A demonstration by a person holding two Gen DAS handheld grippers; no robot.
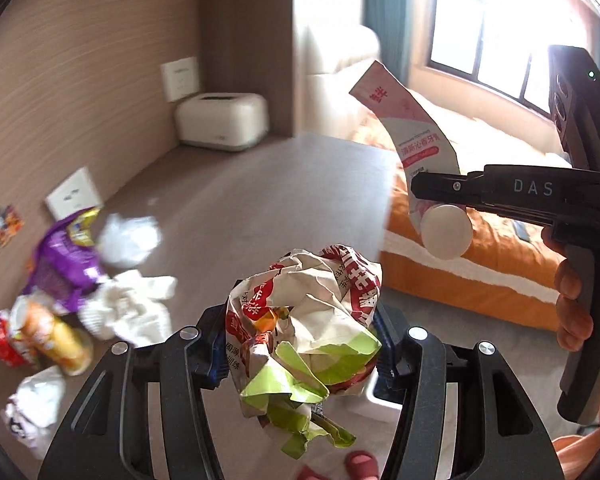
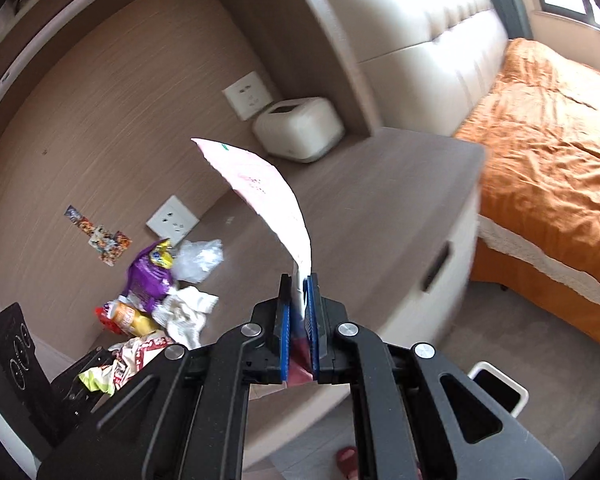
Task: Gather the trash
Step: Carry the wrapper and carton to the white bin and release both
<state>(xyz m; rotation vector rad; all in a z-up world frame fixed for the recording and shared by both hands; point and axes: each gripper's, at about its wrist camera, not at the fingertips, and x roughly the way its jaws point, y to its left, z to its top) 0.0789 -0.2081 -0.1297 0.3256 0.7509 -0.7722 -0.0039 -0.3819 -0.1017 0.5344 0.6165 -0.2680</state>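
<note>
the left gripper [image 1: 300,344] clamped a crumpled red-and-green paper wrapper [image 1: 304,320]; the right gripper [image 2: 299,320] pinched a flattened pink toothpaste tube [image 2: 268,196]. purple snack bag [image 1: 66,268] and white tissues [image 1: 128,308] remained uncollected on the desk.

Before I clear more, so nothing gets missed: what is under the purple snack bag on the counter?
The purple snack bag leans over an orange-yellow chip can and a red wrapper; a crumpled white tissue lies beside them. Anything beneath them is covered.
</note>
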